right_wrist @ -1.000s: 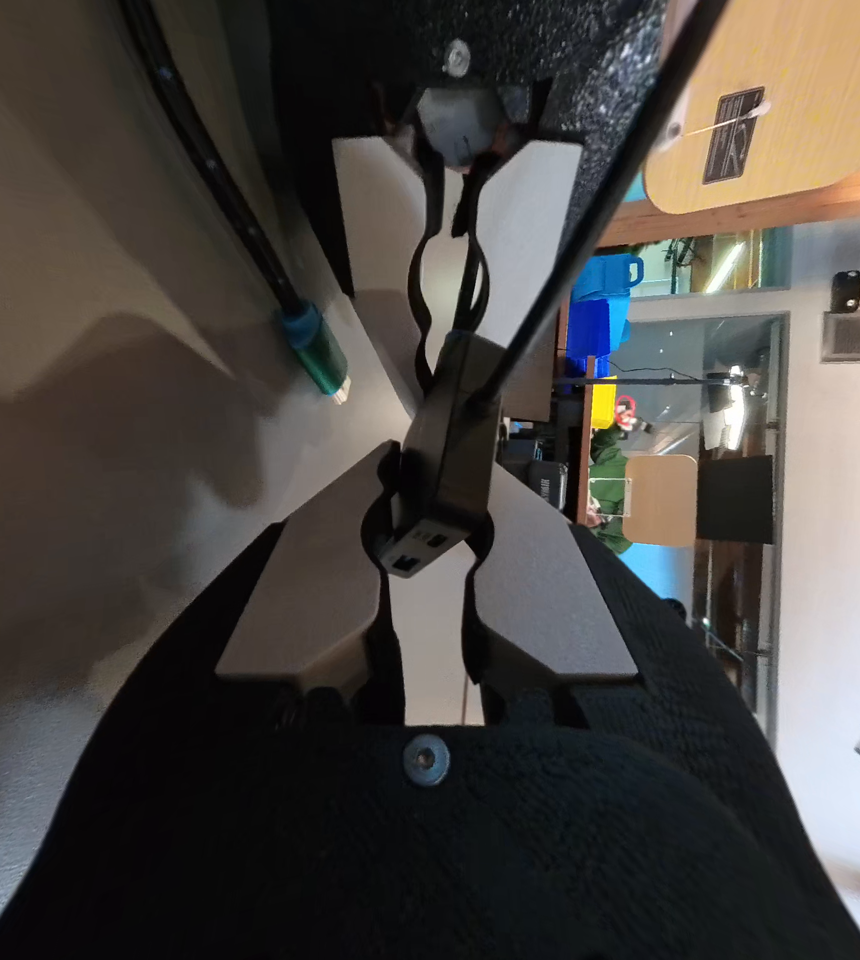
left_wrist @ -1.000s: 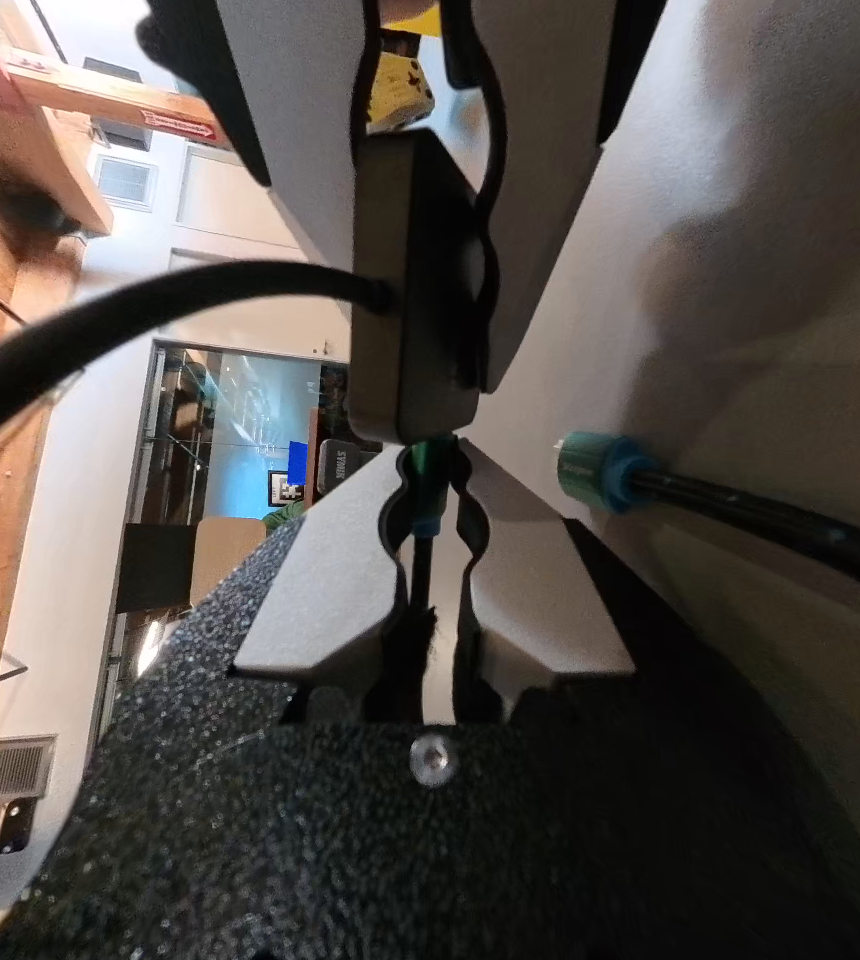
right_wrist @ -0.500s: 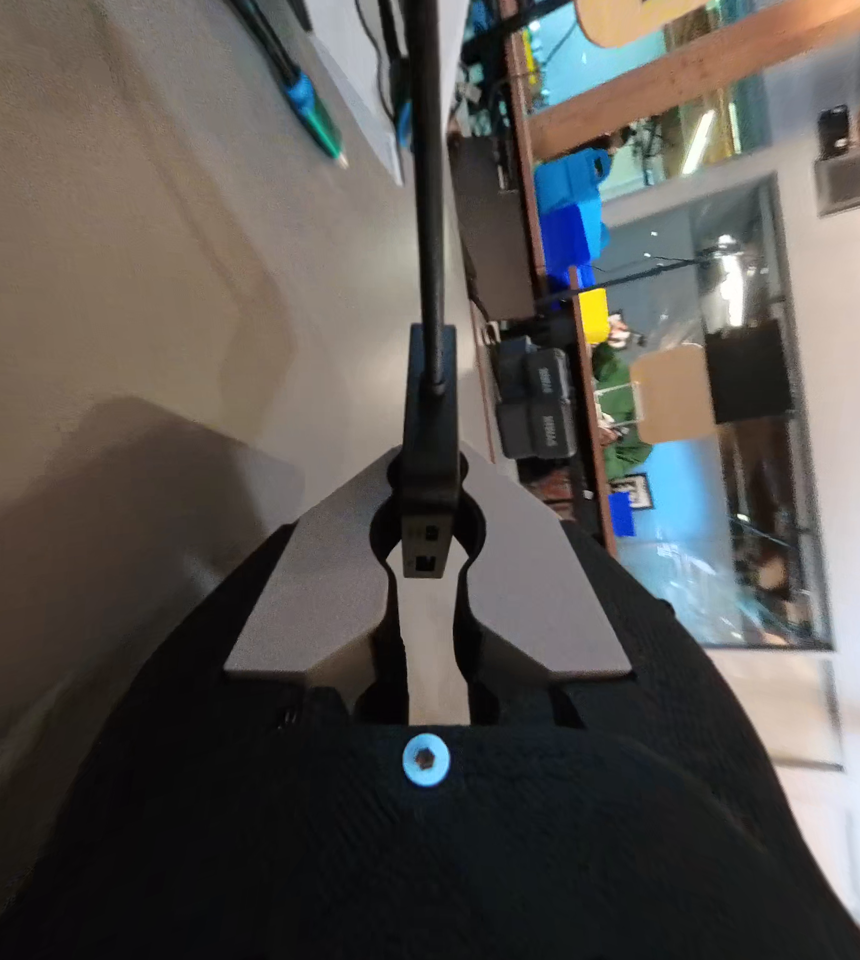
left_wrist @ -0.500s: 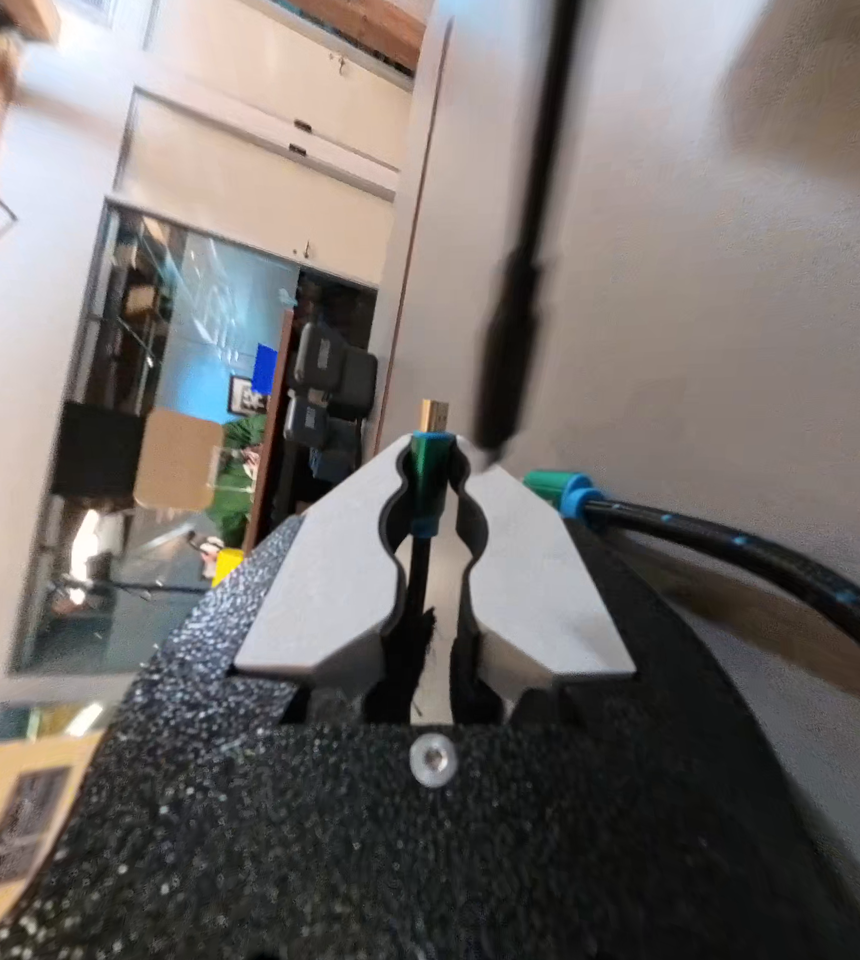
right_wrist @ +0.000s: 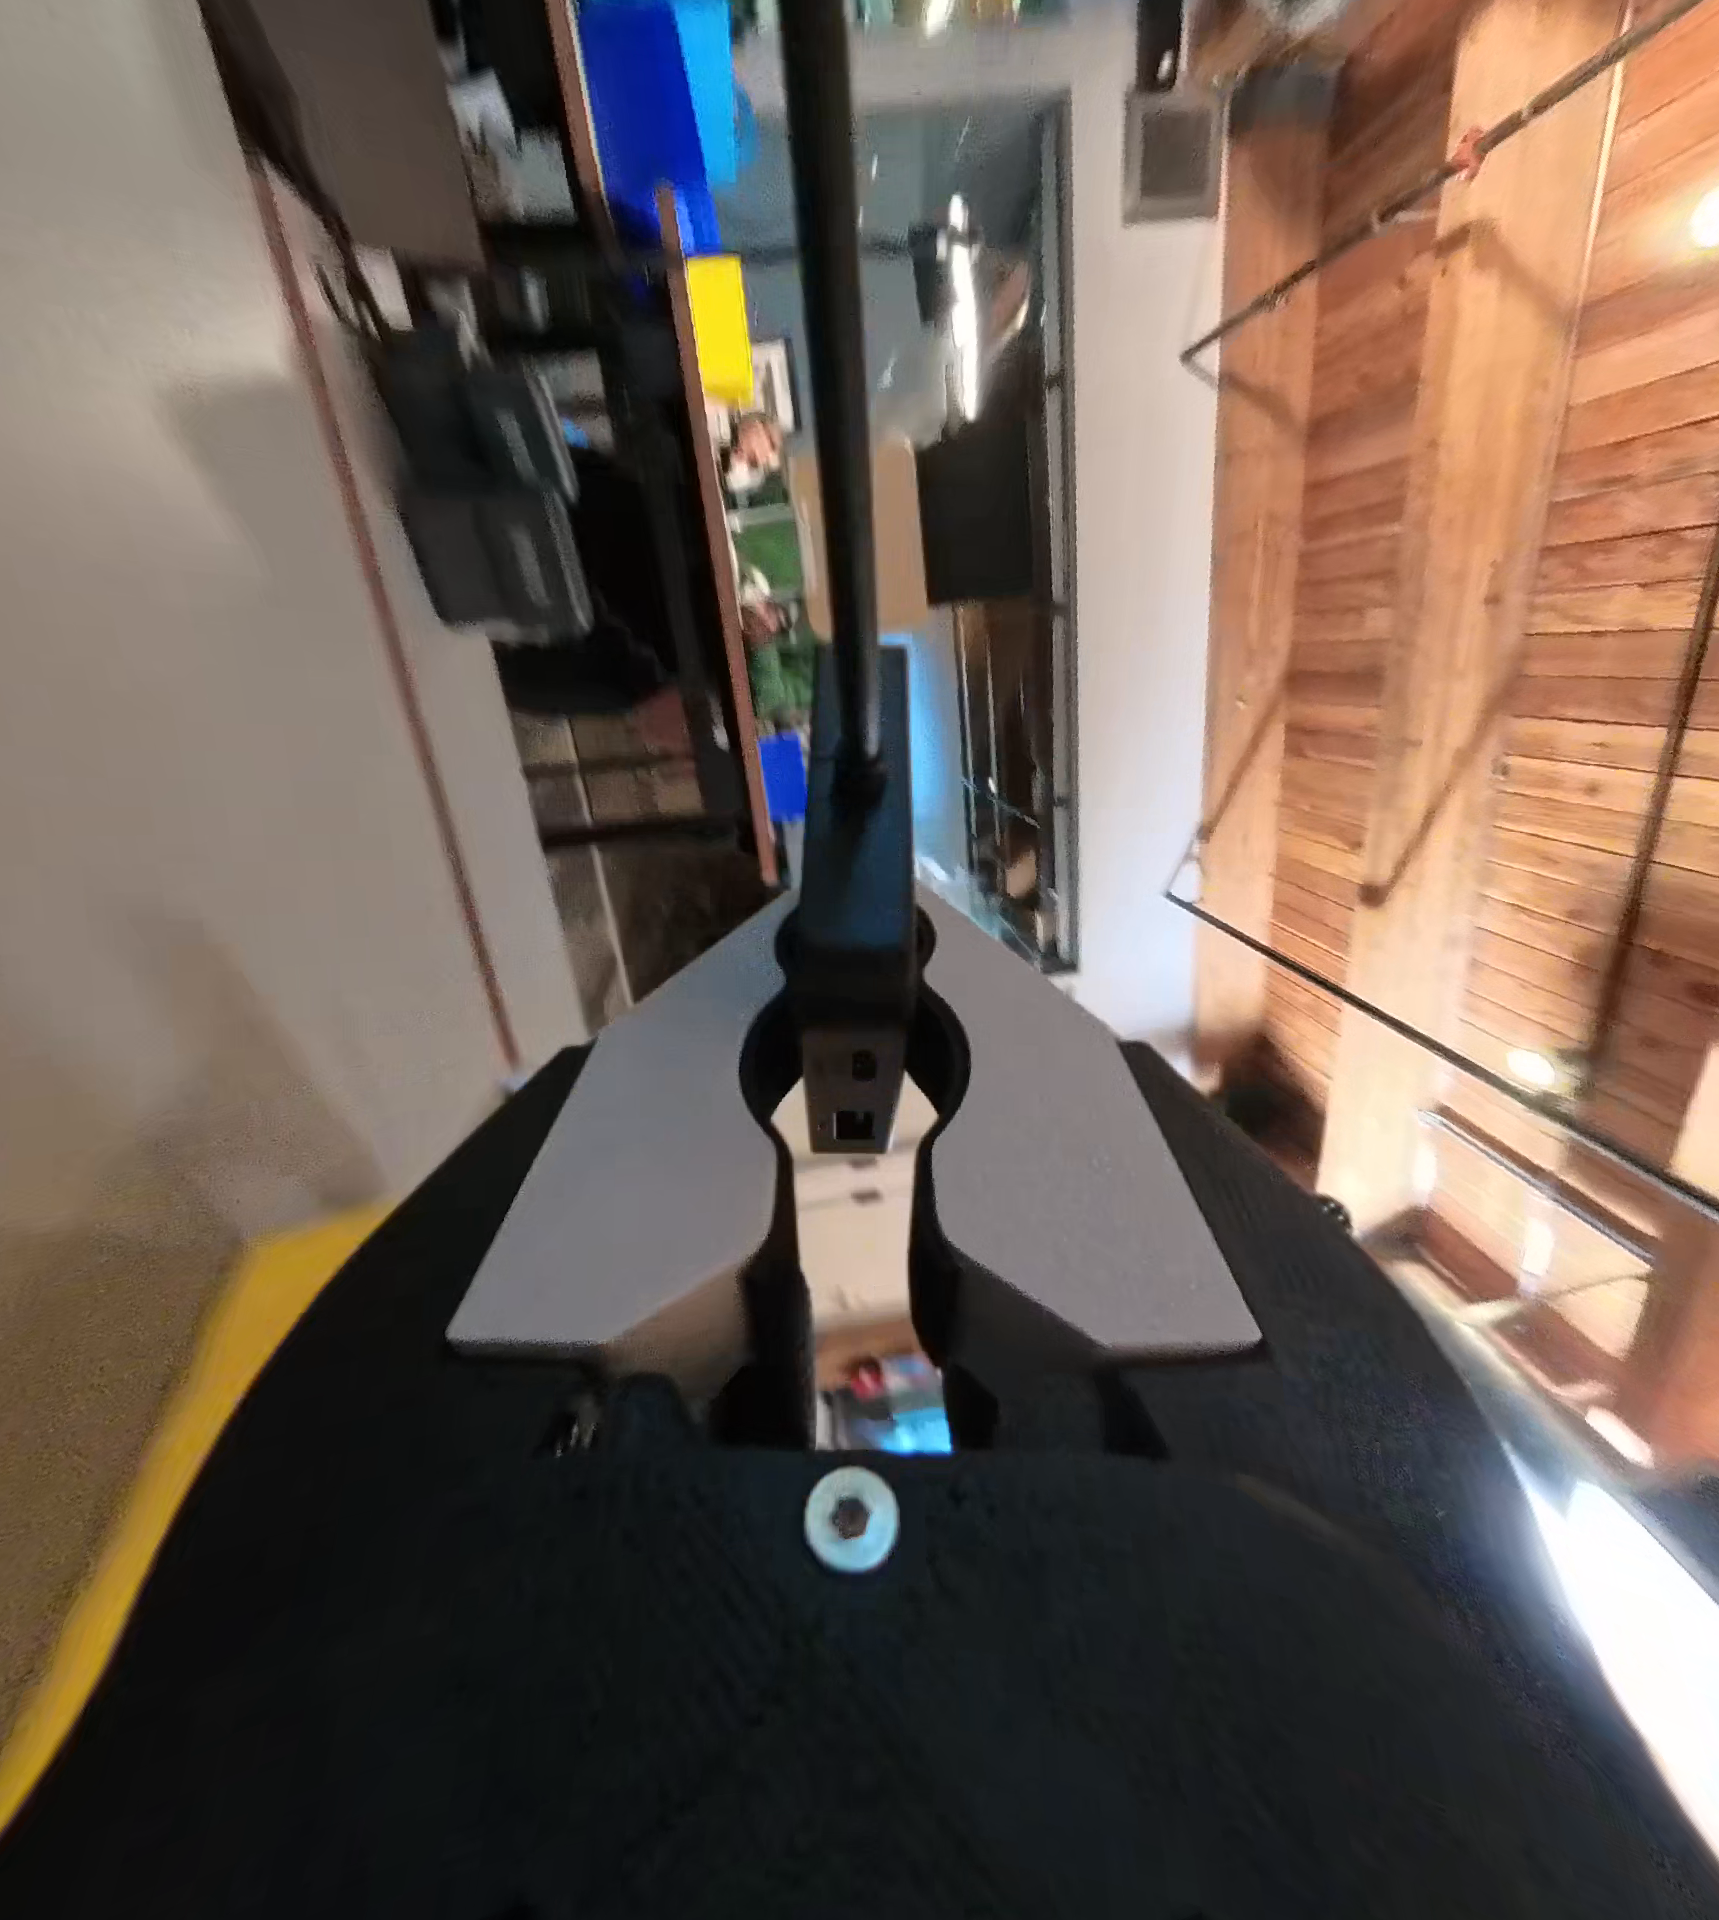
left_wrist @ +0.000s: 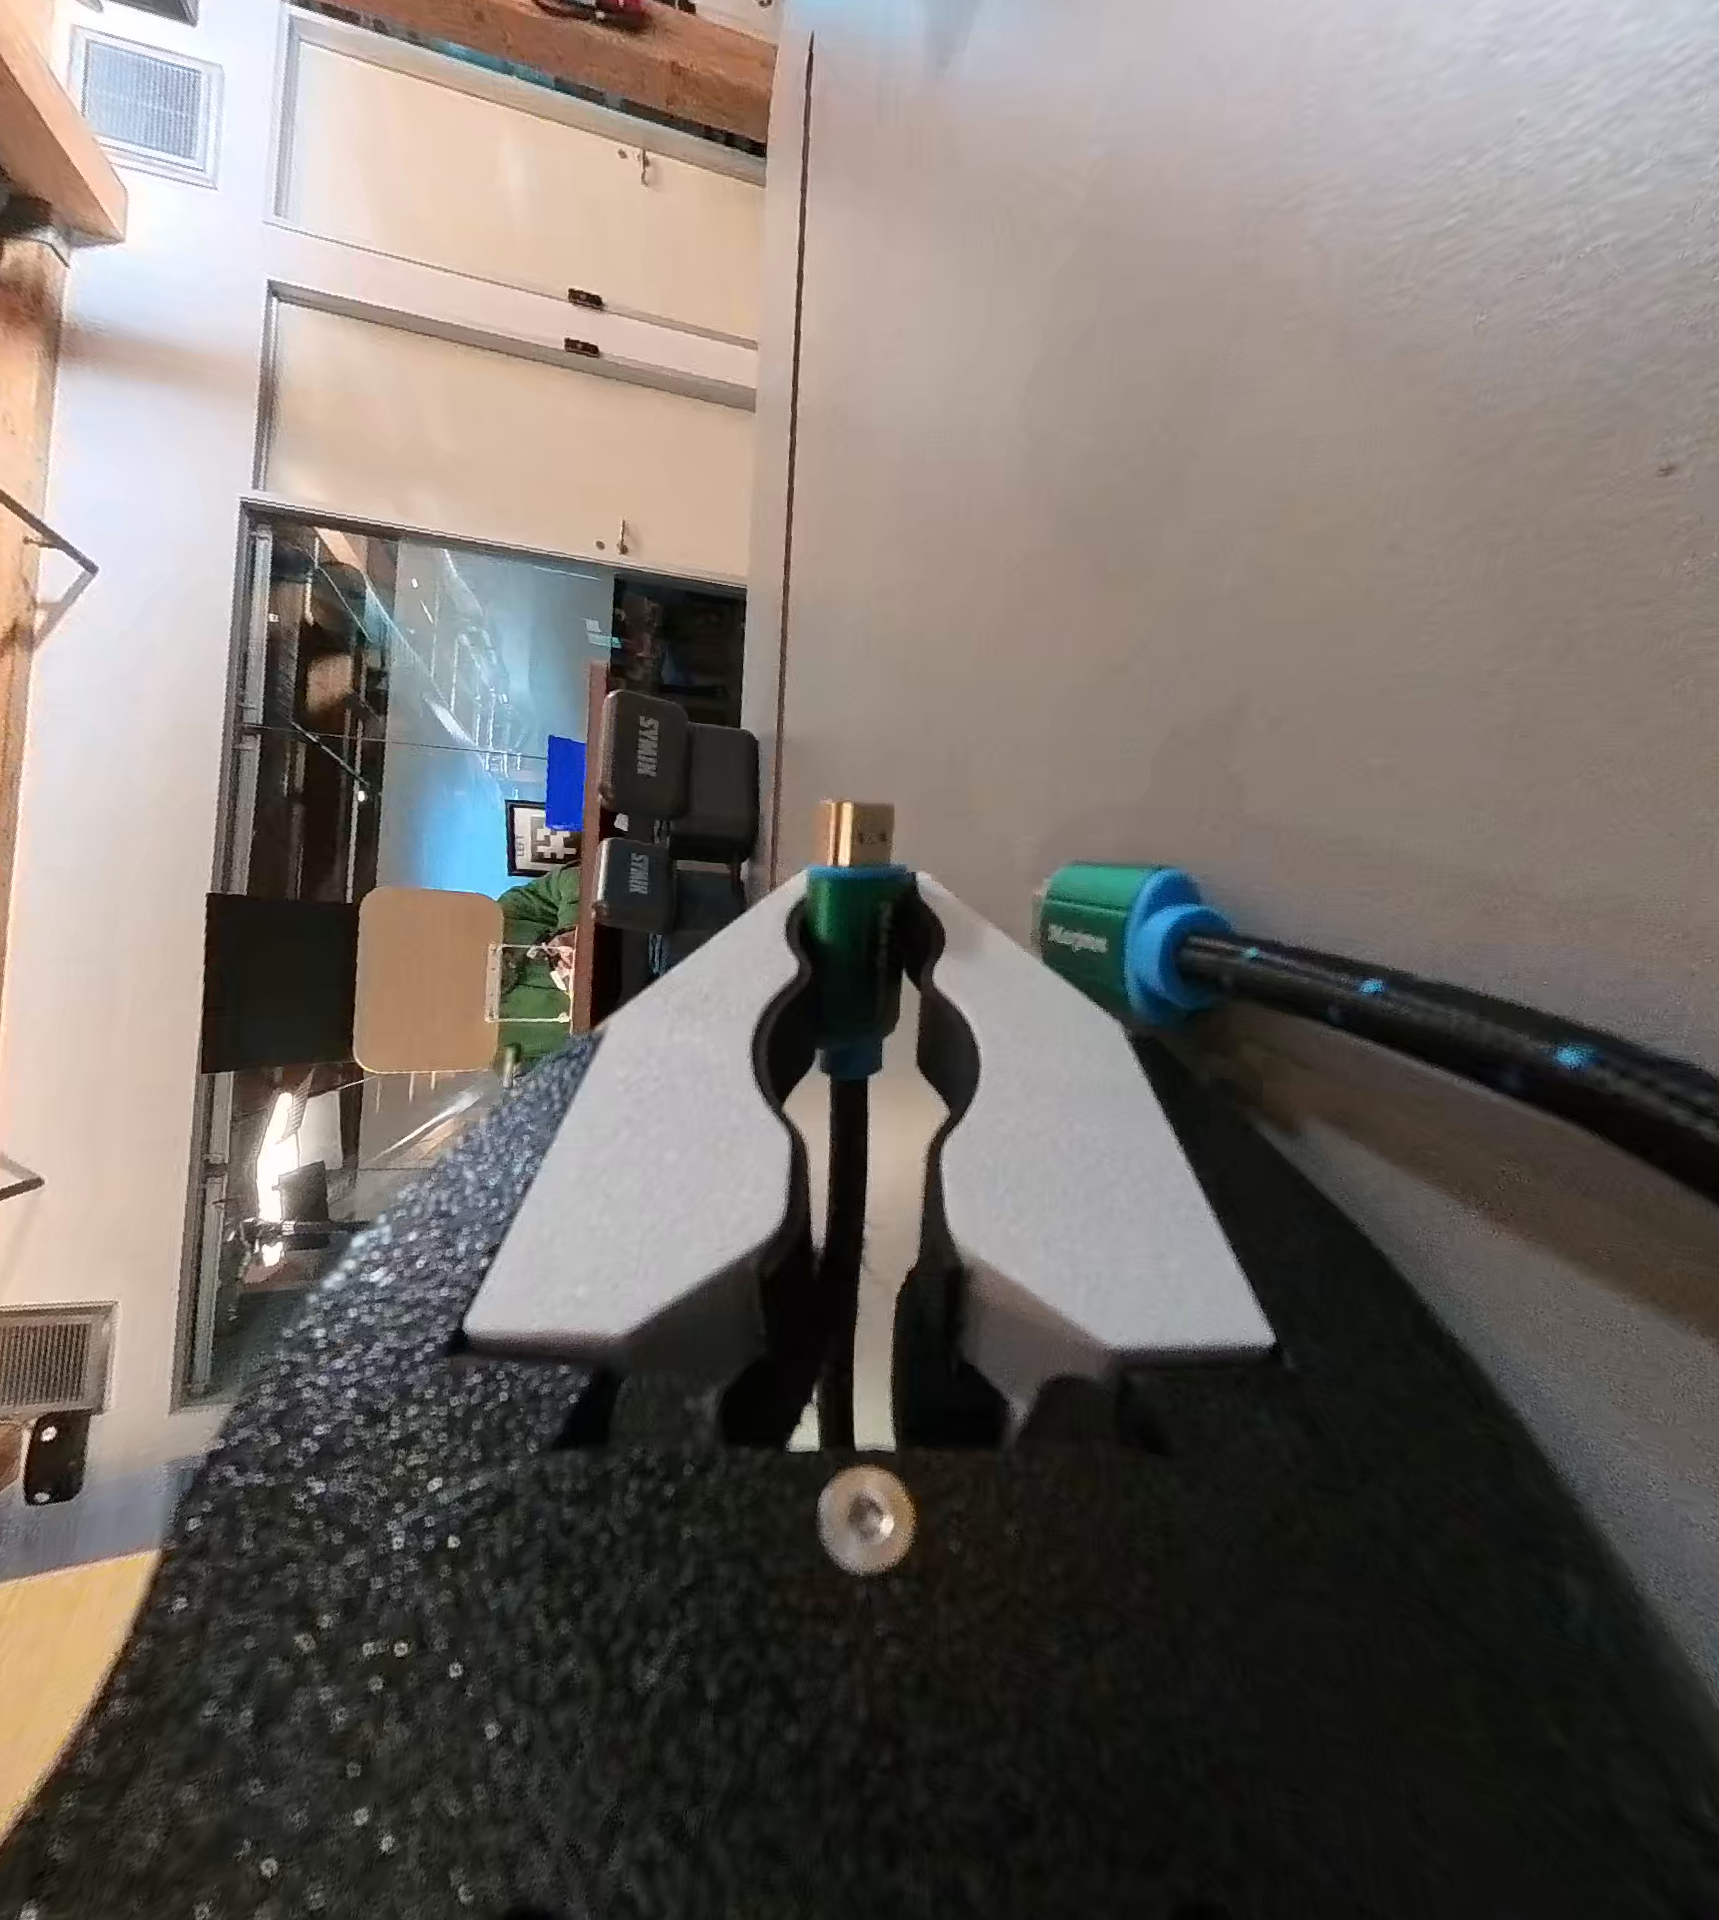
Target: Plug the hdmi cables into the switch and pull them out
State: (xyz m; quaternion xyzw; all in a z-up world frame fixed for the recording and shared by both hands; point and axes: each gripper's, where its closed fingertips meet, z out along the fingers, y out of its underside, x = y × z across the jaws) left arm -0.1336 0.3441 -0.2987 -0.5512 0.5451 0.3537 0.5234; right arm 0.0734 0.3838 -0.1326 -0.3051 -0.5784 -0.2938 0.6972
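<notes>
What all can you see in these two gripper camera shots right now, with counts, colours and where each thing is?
Held HDMI plug: one, green shell with blue collar and gold tip, clamped between the left gripper's fingers, tip pointing away from the camera.
Second HDMI plug: one, green with blue collar, on a black braided cable with blue flecks, lying against the pale table surface, right of the left gripper.
Switch: one, black box, clamped between the right gripper's fingers, small ports facing the camera.
Switch's lead: one, black, running from the switch's far end toward the frame top.
Left gripper: one, grey fingers, black body, shut on the plug.
Right gripper: one, grey fingers, black body, shut on the switch.
</notes>
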